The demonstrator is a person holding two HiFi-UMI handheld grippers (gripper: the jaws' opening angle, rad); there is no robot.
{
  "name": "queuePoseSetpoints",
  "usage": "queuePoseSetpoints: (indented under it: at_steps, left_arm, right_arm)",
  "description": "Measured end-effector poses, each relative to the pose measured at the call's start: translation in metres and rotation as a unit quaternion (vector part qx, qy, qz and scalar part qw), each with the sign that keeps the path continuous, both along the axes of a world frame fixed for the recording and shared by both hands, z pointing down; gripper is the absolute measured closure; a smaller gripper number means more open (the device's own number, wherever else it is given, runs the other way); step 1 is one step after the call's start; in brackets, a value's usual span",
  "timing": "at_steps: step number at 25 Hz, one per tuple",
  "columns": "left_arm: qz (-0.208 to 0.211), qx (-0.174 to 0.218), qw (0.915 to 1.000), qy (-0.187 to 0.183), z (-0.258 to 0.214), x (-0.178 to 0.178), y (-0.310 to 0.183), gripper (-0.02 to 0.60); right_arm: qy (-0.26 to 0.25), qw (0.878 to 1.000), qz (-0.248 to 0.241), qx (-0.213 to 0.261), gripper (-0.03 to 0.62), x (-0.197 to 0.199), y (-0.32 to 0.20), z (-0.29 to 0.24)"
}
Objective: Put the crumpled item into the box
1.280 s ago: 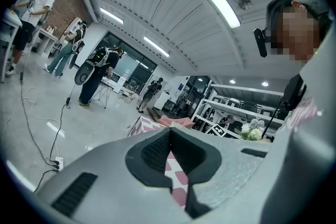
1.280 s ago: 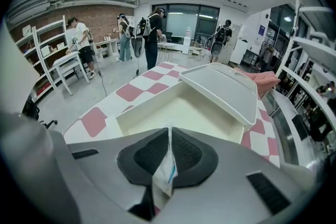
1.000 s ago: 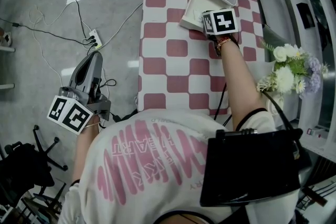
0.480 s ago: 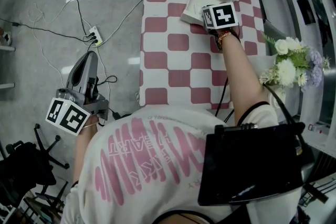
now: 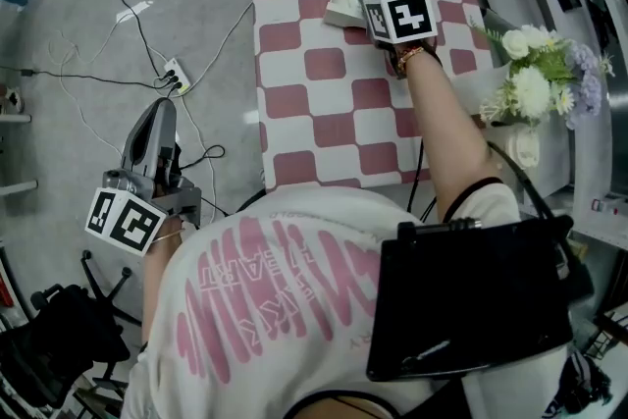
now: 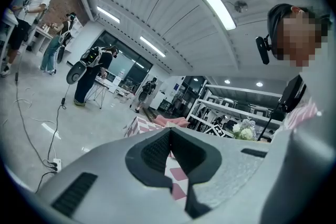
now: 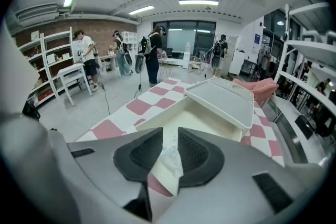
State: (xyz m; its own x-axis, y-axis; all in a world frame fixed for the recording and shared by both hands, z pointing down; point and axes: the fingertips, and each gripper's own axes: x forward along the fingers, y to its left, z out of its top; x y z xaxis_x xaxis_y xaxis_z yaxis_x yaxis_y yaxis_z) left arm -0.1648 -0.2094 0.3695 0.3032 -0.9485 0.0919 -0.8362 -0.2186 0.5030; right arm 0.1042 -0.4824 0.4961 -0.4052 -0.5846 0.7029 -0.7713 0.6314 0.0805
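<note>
Right claw clamps the crumpled white scrap at the open cream box's near rim on the red-checked bench, left claw closed and empty; releasing now risks the scrap spilling outside.

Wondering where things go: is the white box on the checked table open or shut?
Open. The right gripper view shows its lid tilted back off the box, leaving the pale inside exposed.

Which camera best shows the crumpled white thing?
The right gripper view: the crumpled white item is pinched in the right gripper's jaws, by the open cream box. The head view hides it under that gripper; the left gripper view misses it.
</note>
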Motion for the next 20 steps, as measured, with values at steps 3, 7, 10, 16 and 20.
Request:
queuePoseSetpoints:
  at_steps: [3,7,10,16,20]
  left_arm:
    - [0.017,0.011,0.9998,-0.006,-0.009,0.004,0.001,0.574]
    - [0.035,0.019,0.9992,-0.009,-0.015,0.003,0.005,0.574]
    - [0.043,0.017,0.9989,-0.002,-0.016,-0.002,0.013,0.574]
    - [0.081,0.036,0.996,0.014,-0.033,-0.002,0.012,0.574]
    - [0.119,0.043,0.9917,0.021,-0.042,0.009,0.015,0.574]
  right_arm:
    - [-0.03,0.999,0.02,0.024,0.526,0.003,0.007,-0.014]
    - [-0.062,0.996,0.051,0.04,0.571,0.007,0.019,-0.03]
    - [-0.095,0.992,0.064,0.054,0.58,0.003,0.037,-0.048]
    - [-0.167,0.974,0.056,0.141,0.588,-0.018,0.086,-0.116]
    - [-0.199,0.964,0.051,0.169,0.588,-0.025,0.13,-0.151]
